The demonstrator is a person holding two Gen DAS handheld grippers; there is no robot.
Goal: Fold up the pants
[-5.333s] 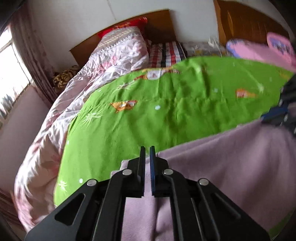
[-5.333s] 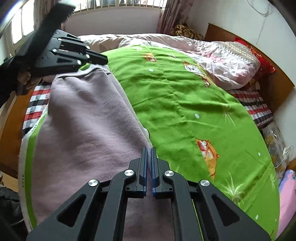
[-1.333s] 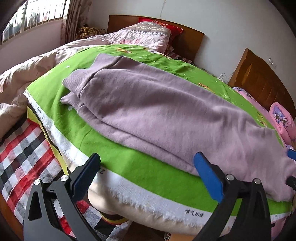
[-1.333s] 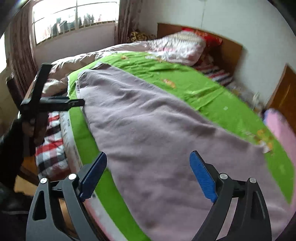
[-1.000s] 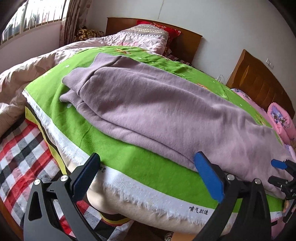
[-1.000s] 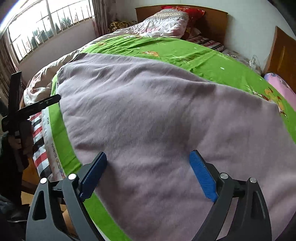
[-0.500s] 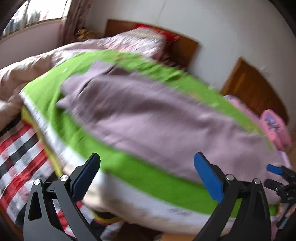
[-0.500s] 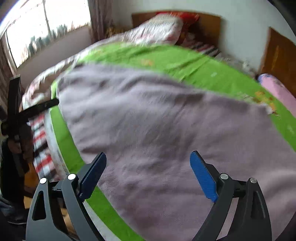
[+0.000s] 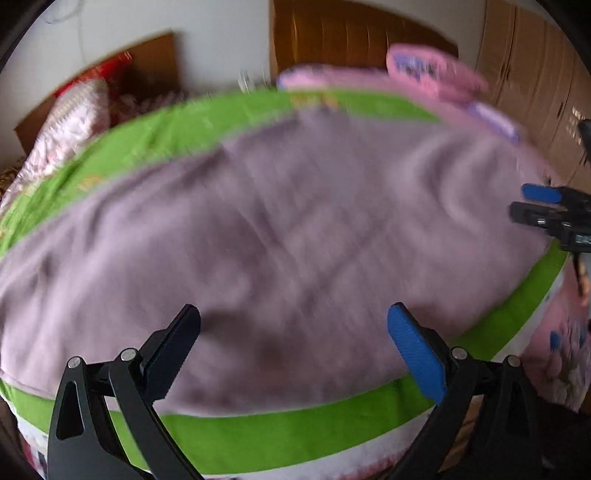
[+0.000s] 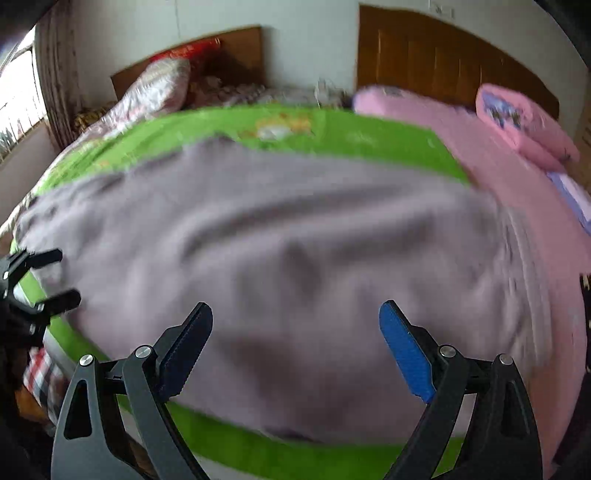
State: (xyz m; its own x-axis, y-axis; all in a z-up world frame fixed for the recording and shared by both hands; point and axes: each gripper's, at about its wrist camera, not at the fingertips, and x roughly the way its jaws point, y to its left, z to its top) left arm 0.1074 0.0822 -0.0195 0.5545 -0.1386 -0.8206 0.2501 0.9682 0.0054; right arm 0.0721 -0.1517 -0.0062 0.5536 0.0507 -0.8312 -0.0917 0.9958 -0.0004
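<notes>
Left wrist view: the pants (image 9: 280,229) lie spread flat across the green sheet (image 9: 258,435) on the bed, a wide mauve expanse with soft creases running slantwise; the frame is blurred, so seams and edges are hard to read. The left gripper (image 9: 293,343) sits low over the near edge of the cloth with its fingers spread wide, holding nothing. At the right edge the right gripper (image 9: 532,203) shows side-on, its two fingers apart, near the pants' right end; whether it touches the cloth cannot be told. Behind the sheet lie a pink blanket (image 9: 436,81), a floral quilt (image 9: 70,125) at the left and a wooden headboard (image 9: 354,33).

Right wrist view: the pants (image 10: 295,258) fill the middle, resting on the green sheet (image 10: 332,136), with broad wrinkles and a gathered band at their right end. The right gripper (image 10: 295,339) is spread wide above the near hem, empty. The left gripper (image 10: 55,277) pokes in from the left edge, fingers parted, at the pants' left end. The pink blanket (image 10: 491,166) borders the pants on the right; the floral quilt (image 10: 155,92) and headboard (image 10: 443,48) stand farther back.
</notes>
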